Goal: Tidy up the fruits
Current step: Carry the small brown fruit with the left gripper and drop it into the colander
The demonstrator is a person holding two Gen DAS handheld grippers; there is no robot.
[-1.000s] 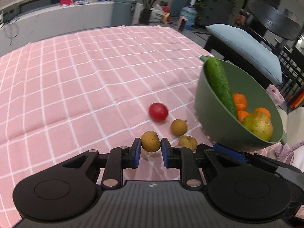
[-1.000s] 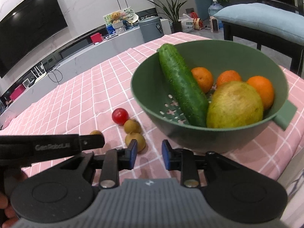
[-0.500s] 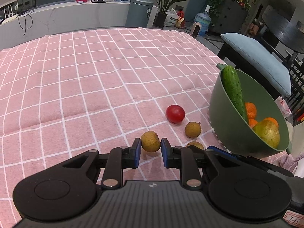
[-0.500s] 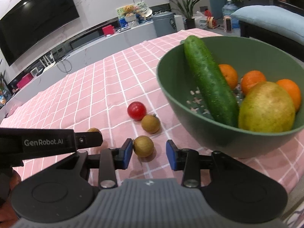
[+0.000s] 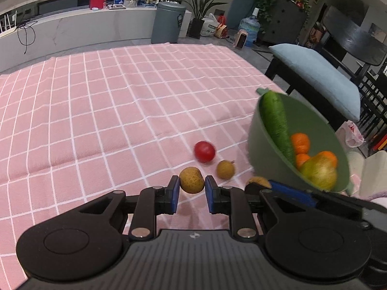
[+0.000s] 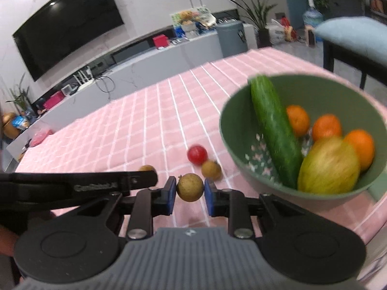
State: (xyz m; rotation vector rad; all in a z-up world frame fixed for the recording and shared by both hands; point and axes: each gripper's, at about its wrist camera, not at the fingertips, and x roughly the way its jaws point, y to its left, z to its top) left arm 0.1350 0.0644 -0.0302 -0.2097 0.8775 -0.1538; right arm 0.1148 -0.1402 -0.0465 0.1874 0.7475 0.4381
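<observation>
Left wrist view: each tool grips one small brown fruit above the pink checked surface (image 5: 96, 120).

The left tool (image 5: 192, 186) clamps a yellow-brown longan (image 5: 191, 180) between its blue pads. The right tool (image 6: 189, 189), whose jaws have just been closing, now pinches a second longan (image 6: 190, 187). A red tomato (image 5: 204, 151) and a third longan (image 5: 225, 169) lie on the cloth, just beside the green bowl (image 6: 232, 142). That bowl holds a cucumber (image 6: 273, 130), three oranges (image 6: 326, 126) and a yellow-green pear (image 6: 329, 166).
</observation>
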